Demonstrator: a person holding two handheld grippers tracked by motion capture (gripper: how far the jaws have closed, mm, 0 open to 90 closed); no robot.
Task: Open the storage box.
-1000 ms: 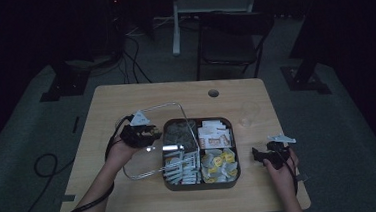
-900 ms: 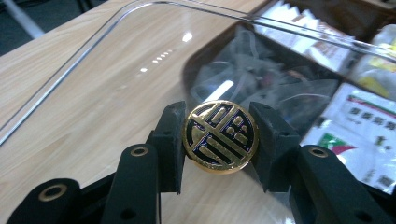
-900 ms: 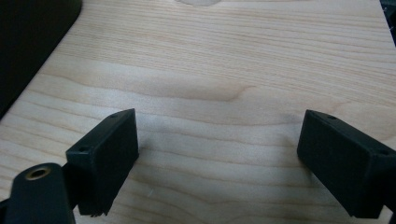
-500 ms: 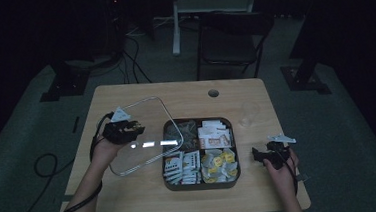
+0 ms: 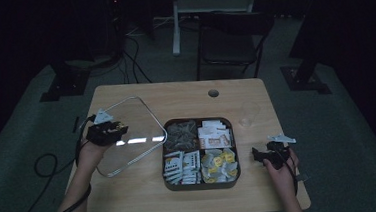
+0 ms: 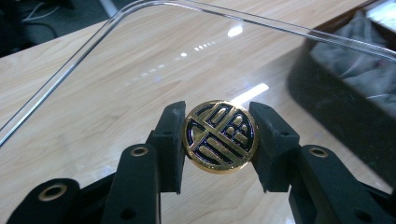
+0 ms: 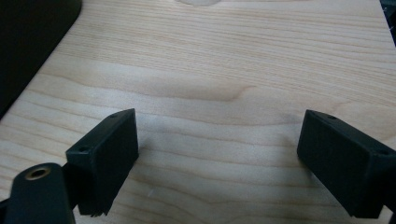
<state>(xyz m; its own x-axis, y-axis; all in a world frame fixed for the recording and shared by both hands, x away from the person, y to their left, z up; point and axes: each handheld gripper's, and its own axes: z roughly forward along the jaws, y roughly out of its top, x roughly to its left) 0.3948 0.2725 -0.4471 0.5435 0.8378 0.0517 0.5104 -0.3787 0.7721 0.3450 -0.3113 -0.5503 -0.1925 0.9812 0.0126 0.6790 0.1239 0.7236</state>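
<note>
Clear lid (image 5: pixel 127 133): left of the compartmented box (image 5: pixel 201 185), tilted over the table (image 5: pixel 185 93), held by its gold-and-black round knob (image 6: pixel 219 136), pinched in the left gripper (image 6: pixel 219 140). Right gripper (image 5: pixel 264 155): near right of the box, jaws spread wide over bare wood.

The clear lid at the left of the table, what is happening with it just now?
A person is handling it with the left tool, whose jaws are shut on the round gold knob of the clear lid. The lid is off the dark four-compartment box and sits tilted beside it, over the wooden table. The box stands uncovered, with sachets and packets inside. The right tool waits over bare table to the right of the box, jaws open.
</note>
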